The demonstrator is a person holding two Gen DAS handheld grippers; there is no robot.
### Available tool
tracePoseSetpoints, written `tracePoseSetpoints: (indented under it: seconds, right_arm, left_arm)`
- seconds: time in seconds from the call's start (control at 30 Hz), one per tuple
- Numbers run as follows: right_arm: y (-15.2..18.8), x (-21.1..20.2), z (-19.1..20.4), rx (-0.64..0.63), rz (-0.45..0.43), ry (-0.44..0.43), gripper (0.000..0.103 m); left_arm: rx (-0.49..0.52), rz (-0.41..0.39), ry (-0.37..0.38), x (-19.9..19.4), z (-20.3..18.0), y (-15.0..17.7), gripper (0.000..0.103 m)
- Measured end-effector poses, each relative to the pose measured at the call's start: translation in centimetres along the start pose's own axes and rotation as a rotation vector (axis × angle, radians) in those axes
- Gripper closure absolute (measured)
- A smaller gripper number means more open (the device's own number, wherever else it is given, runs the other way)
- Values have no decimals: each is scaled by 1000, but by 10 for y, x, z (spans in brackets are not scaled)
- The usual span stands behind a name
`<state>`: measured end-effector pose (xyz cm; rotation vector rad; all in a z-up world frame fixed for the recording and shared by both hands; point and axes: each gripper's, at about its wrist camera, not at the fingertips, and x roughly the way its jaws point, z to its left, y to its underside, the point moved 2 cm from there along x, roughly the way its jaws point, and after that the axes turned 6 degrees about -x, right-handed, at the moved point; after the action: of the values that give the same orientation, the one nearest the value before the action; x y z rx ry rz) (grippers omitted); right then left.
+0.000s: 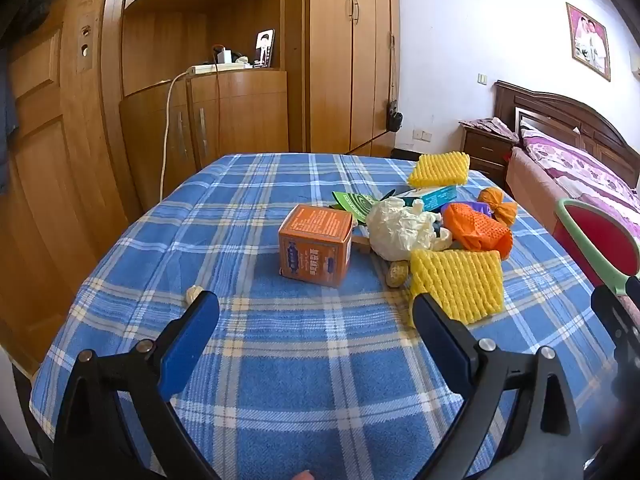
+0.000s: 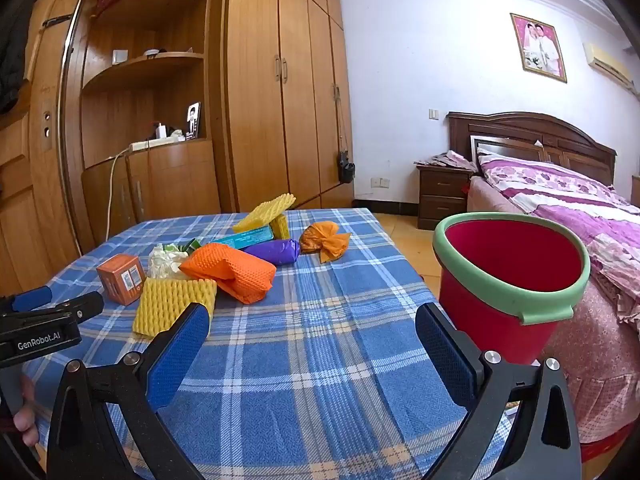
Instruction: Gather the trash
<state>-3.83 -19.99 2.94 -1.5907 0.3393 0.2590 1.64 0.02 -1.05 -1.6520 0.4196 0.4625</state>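
Left gripper (image 1: 316,312) hovering spread wide, holding nothing | right gripper (image 2: 312,326) gaping empty beside red bucket (image 2: 500,312) | trash pile (image 2: 224,268) lying untouched

Trash (image 1: 404,232) heaped beside red bucket (image 2: 516,304)

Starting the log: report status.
Left gripper and right gripper open, empty. Trash pile untouched on table. Red bucket at right, path clear.

Bright daylight, sharp, edges bowed (fisheye)
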Motion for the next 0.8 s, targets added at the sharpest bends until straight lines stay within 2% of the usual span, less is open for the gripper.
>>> tracePoseSetpoints:
  seconds: [0.8]
  right_arm:
    - [1, 1, 1, -5, 1, 2, 1]
  left_arm:
    - [6, 9, -6, 0, 0, 0, 6]
